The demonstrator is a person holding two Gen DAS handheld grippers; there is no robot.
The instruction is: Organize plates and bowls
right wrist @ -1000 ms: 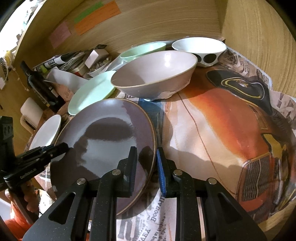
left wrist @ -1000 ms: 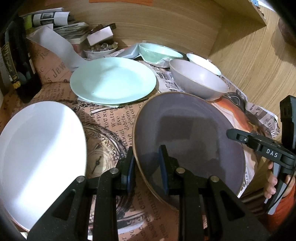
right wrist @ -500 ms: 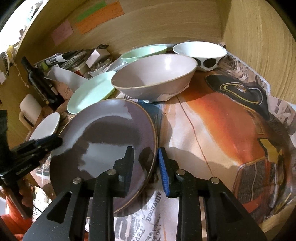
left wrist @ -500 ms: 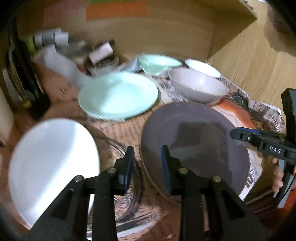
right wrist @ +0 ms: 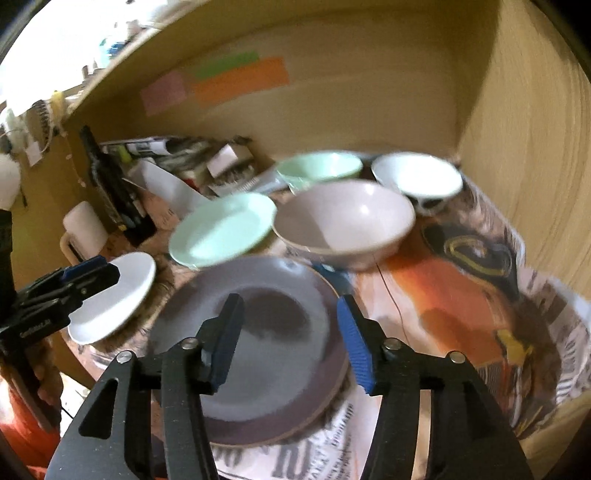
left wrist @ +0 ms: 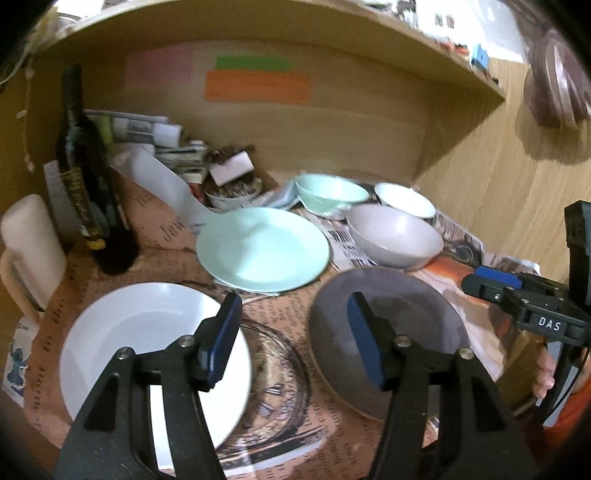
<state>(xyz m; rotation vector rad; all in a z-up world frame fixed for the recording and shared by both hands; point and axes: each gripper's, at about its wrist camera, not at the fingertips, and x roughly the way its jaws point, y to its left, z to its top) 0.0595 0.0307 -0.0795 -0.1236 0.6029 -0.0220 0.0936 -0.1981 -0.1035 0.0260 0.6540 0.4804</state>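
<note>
both jaws spread, holding nothing: left hand-held gripper (left wrist: pixel 291 332), right hand-held gripper (right wrist: pixel 288 336) over purple plate (right wrist: pixel 258 354). likely between grasps; next, pinching a plate rim, perhaps white plate (left wrist: pixel 147 343) at 9 o'clock

Wooden alcove: pale wood-grain back wall (left wrist: pixel 332 122) carrying pink (left wrist: pixel 159 68), green (left wrist: pixel 253 62) and orange paper strips (left wrist: pixel 258 86), a wood side wall (right wrist: pixel 524 122) at right, a shelf board (left wrist: pixel 332 33) overhead. Bench covered in printed newspaper sheets (left wrist: pixel 280 325), one with an orange picture (right wrist: pixel 443 280). Dim warm light inside; bright daylight past the upper left edge in the right wrist view.
</note>
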